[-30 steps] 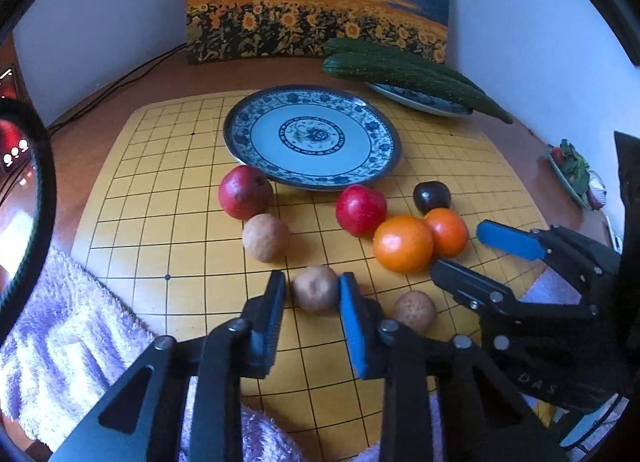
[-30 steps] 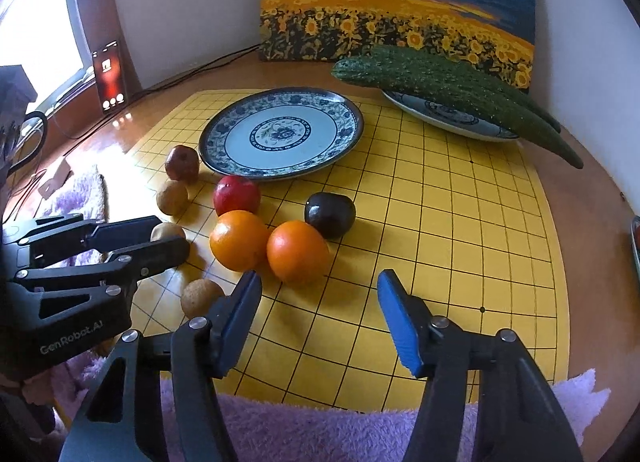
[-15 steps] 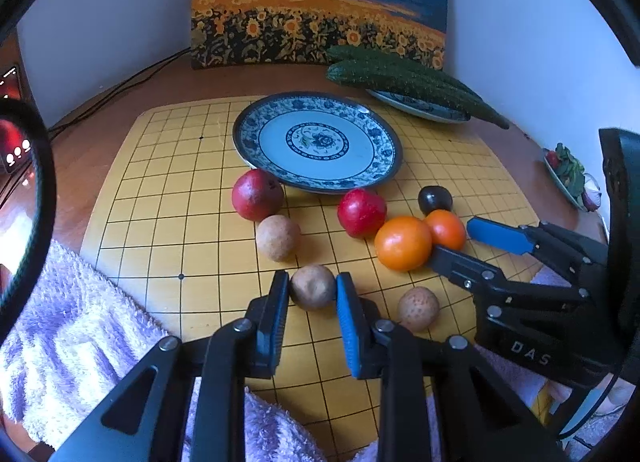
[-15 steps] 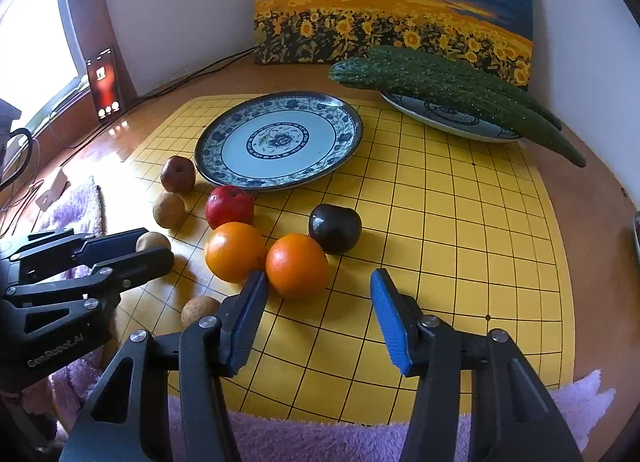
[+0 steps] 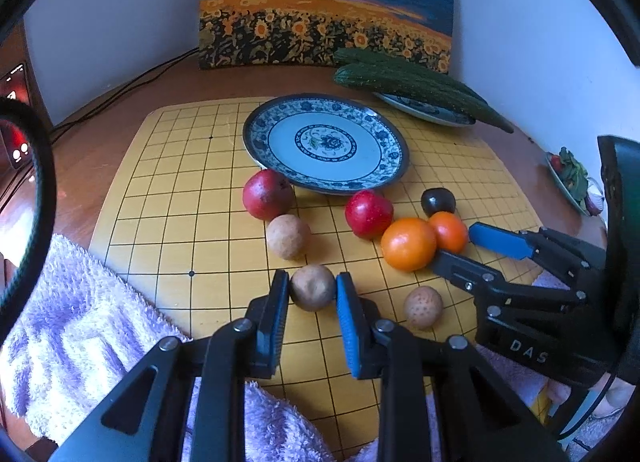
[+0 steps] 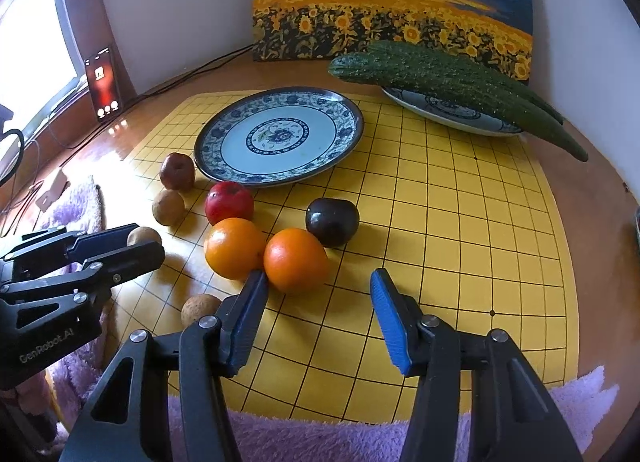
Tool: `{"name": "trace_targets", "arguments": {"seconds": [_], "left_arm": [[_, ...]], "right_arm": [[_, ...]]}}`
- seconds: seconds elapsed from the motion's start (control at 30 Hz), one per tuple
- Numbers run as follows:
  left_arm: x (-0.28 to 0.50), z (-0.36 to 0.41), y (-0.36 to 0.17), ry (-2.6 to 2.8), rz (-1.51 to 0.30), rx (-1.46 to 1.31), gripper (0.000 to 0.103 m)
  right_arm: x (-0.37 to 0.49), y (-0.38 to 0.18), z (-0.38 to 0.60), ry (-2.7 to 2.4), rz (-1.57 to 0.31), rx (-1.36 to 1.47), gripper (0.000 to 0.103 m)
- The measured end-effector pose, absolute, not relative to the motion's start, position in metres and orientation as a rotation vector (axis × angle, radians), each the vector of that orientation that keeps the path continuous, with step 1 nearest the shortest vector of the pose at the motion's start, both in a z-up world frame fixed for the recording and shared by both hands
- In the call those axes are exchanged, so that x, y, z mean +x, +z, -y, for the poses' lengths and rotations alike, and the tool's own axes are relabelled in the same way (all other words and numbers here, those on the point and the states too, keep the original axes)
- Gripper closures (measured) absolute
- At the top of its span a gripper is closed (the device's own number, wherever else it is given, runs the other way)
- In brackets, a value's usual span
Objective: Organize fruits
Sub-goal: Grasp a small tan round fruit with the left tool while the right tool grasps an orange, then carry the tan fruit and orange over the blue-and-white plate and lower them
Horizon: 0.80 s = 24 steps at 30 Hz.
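The left gripper [image 5: 312, 291] is clenched on a small brown fruit [image 5: 312, 292], at 6 o'clock from the blue plate [image 5: 256, 142]. It looks light, firm and round, so grip across its middle. The right gripper [image 6: 318, 294] is released beside an orange [image 6: 295, 259].

In the right wrist view the right half of the yellow board [image 6: 460, 222] lies bare, wide room for a gripper. The left half is crowded: two oranges [image 6: 294, 260] touching, a dark plum [image 6: 332, 221] just behind, a red apple [image 6: 229, 202] and small brown fruits [image 6: 168, 207] toward the left edge. The left gripper [image 6: 146, 244] blocks the lower left. The plate [image 6: 348, 138] is bare; cucumbers [image 6: 460, 82] fill the upper right
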<state>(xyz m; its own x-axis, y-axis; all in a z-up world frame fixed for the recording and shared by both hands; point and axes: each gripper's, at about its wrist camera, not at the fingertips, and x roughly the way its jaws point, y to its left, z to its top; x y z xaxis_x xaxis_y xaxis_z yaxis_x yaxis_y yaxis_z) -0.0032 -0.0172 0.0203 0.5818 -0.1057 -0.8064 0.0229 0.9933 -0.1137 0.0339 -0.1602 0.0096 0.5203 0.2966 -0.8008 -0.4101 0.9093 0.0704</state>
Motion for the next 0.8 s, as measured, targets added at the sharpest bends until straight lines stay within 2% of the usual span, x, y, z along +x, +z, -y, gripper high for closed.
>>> {"name": "trace_targets", "arguments": {"seconds": [0.13,0.3,0.8], "left_arm": [[-0.003,0.018,0.021,-0.076,-0.948,-0.089,0.078],[-0.003,0.018,0.023,-0.076,-0.939,-0.084,0.078],[0.0,0.015,0.037,-0.104,-0.924,-0.083,0.078]], "right_arm": [[0.034,0.009,0.159,0.43,-0.929,-0.135,0.05],[0.032,0.01,0.154,0.466,-0.925,-0.123,0.071],[0.021,0.023,0.16,0.473,-0.894,-0.106,0.071]]}}
